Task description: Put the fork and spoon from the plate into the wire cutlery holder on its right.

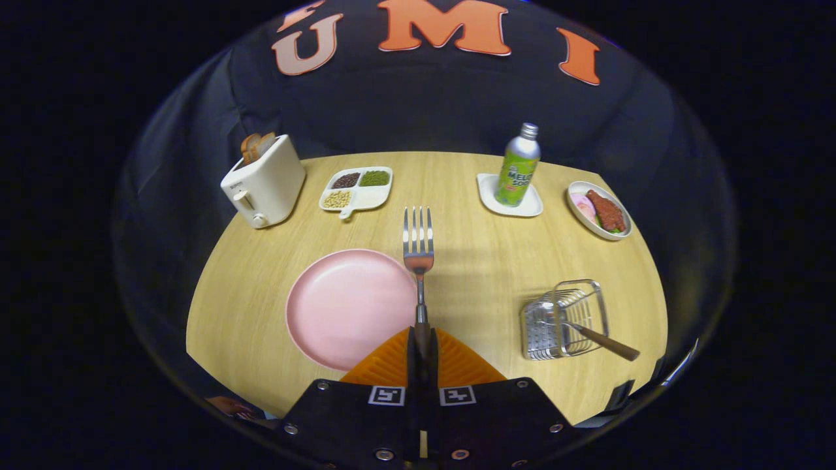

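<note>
Steel tines and a slim neck identify the fork (418, 251), which is clamped by its wooden handle between the two fingers of the gripper (422, 343). Both fingers are pressed together on the handle, with no gap visible beside it. The fork points straight ahead, away from the fingers, tines at the far end, and it is held above the table (483, 261).

Just ahead and to the left of the fingers lies the pink plate (346, 307). Its surface is bare. The fork's neck runs along the plate's right rim as seen from the gripper.

To the right of the plate, well apart from it, stands the wire cutlery holder (565, 320). The spoon (601, 341) is inside it, leaning, with its wooden handle projecting over the holder's near right side.

Beyond these items, along the far side of the table, from left to right:
- a white toaster (264, 189) with slices of bread in its slots;
- a white divided tray (358, 188) holding dark, green and pale beans in separate compartments;
- a green bottle (518, 166) with a metal cap, upright on a small white square dish (509, 196);
- an oval dish (599, 210) containing meat.
</note>
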The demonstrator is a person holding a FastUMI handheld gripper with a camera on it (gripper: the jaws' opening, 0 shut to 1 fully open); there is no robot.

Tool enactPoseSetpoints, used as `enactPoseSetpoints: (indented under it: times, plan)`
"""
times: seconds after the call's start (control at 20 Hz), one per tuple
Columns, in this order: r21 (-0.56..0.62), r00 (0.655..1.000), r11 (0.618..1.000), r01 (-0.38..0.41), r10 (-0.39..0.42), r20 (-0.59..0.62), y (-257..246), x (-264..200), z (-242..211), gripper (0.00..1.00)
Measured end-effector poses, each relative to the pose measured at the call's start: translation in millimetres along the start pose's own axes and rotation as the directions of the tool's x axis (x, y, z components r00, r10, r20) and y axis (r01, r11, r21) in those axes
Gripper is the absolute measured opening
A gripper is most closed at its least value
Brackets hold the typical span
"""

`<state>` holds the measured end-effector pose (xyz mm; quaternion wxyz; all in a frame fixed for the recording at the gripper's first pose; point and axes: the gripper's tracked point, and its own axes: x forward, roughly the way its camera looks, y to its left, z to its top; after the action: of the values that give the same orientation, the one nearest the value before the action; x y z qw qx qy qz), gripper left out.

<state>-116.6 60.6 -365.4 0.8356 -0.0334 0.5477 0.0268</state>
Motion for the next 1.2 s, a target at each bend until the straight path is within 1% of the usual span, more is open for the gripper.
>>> enactPoseSetpoints:
  times: [0.25, 0.55, 0.65, 0.85, 1.1, 1.2]
  plan:
    - [0.028, 0.996, 0.996, 0.086, -0.086, -0.021, -71, -22, -6, 0.05]
    - [-0.019, 0.984, 0.992, 0.126, -0.127, -0.127, -121, -27, -27, 0.05]
    - [-0.029, 0.974, 0.991, 0.130, -0.133, -0.184, -130, -26, -38, 0.05]
    - [-0.054, 0.958, 0.990, 0.129, -0.139, -0.252, -144, -21, -48, 0.05]
    - [-0.055, 0.948, 0.993, 0.108, -0.119, -0.294, -146, -14, -53, 0.06]
    - [-0.051, 0.945, 0.992, 0.114, -0.124, -0.304, -149, -9, -54, 0.07]
